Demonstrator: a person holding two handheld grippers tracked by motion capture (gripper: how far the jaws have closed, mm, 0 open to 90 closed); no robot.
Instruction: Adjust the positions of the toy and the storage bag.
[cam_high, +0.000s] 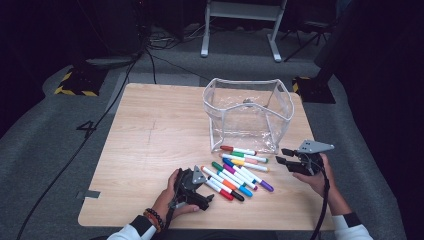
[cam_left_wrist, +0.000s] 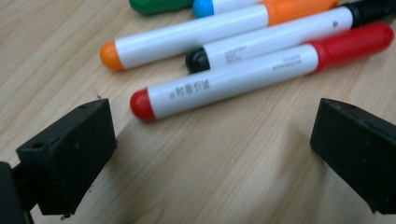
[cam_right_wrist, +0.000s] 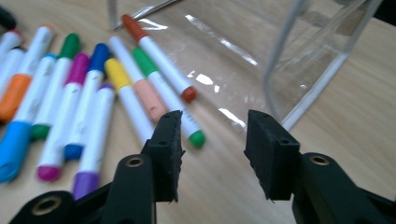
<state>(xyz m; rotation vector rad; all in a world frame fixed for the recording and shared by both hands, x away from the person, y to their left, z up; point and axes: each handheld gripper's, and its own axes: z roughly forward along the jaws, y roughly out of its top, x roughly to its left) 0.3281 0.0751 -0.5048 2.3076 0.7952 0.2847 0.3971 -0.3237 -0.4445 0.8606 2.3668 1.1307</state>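
Several coloured markers (cam_high: 239, 172) lie in a loose pile on the wooden table (cam_high: 150, 140), in front of a clear plastic pouch (cam_high: 248, 115) that stands open. My left gripper (cam_high: 206, 200) rests low at the pile's left end. Its jaws stand wide open with nothing between them (cam_left_wrist: 212, 135), and a red marker (cam_left_wrist: 229, 81) lies just beyond their tips beside black and orange ones. My right gripper (cam_high: 281, 156) hovers right of the pile, near the pouch's front corner. It is open and empty (cam_right_wrist: 214, 121), pointing at a green-capped marker (cam_right_wrist: 163, 88) and the pouch wall (cam_right_wrist: 303, 56).
The pouch takes up the table's far right part. Bare wood stretches across the left half and the far left. Beyond the table are grey carpet, cables and a white stand's legs (cam_high: 240, 30). The table's right edge runs close to my right hand.
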